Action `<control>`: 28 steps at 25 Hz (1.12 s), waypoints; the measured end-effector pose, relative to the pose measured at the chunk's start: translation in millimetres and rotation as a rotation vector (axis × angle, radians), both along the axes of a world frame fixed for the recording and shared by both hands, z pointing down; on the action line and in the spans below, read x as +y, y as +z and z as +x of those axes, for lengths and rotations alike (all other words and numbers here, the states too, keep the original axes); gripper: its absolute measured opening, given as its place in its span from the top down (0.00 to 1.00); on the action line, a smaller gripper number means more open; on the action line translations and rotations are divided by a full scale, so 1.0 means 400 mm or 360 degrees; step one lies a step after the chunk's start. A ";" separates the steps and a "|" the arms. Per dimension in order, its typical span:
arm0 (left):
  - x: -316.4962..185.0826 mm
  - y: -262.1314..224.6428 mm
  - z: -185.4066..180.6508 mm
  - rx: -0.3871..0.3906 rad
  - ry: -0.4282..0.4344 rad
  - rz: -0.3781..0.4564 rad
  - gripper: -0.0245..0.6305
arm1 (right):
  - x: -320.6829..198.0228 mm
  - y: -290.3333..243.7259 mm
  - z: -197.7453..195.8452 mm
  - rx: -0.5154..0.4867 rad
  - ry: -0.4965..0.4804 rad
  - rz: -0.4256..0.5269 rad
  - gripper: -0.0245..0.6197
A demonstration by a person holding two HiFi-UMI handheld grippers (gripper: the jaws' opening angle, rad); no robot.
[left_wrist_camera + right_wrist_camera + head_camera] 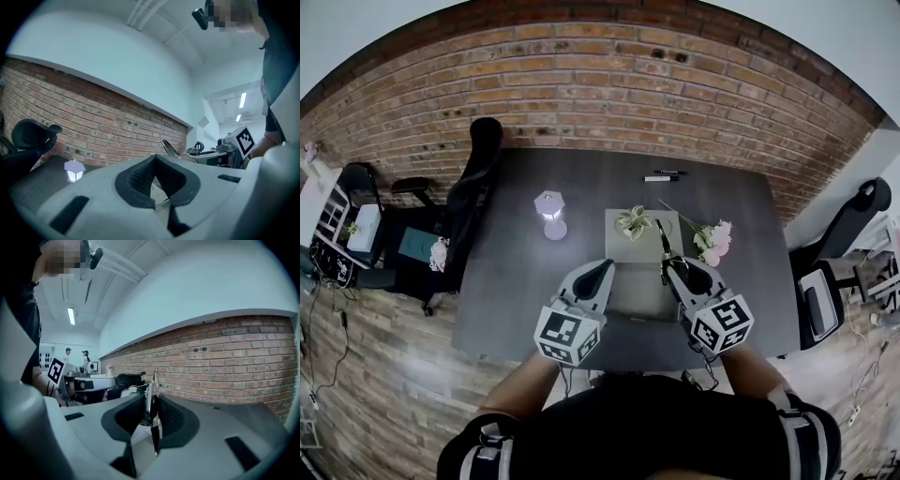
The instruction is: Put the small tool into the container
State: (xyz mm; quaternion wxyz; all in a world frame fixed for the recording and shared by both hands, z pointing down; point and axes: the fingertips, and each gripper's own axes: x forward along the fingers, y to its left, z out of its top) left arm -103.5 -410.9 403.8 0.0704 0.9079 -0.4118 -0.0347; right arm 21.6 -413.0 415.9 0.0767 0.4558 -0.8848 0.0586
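over the grey square container (623, 251) on the dark table (511, 291), the right gripper (673, 267) pinches a slim metal tool with a dark handle (150, 406); the left gripper (154, 159) hangs alongside, jaw tips pressed together, empty.

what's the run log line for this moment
right gripper: shut on small tool | left gripper: shut, empty | container: on table, tool not yet inside

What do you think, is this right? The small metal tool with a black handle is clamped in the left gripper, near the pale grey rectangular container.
Not quite: the right gripper view shows the right gripper clamping the small metal tool; the left gripper is shut on nothing. It is indeed near the pale grey rectangular container.
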 end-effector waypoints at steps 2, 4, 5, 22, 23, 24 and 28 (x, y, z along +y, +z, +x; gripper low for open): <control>-0.001 0.011 0.010 0.0007 -0.0010 -0.0019 0.95 | -0.001 0.009 0.005 0.0014 -0.0019 -0.0015 0.82; 0.004 0.024 0.024 0.0014 -0.0012 -0.0036 0.95 | 0.002 0.022 0.010 0.0039 -0.0041 -0.0034 0.82; 0.005 0.031 0.030 0.0015 -0.0013 -0.0043 0.95 | 0.004 0.032 0.012 0.0054 -0.0052 -0.0045 0.82; -0.018 0.253 0.045 -0.0046 -0.0118 -0.0219 0.95 | -0.018 0.284 0.001 0.0228 -0.0251 -0.0341 0.82; -0.023 0.265 0.039 -0.0051 -0.0128 -0.0233 0.95 | -0.019 0.298 -0.002 0.0244 -0.0263 -0.0353 0.82; -0.027 0.279 0.033 -0.0052 -0.0135 -0.0251 0.95 | -0.020 0.312 -0.004 0.0262 -0.0274 -0.0365 0.82; -0.041 0.330 0.017 -0.0026 -0.0166 -0.0304 0.95 | -0.028 0.378 -0.009 0.0315 -0.0297 -0.0437 0.82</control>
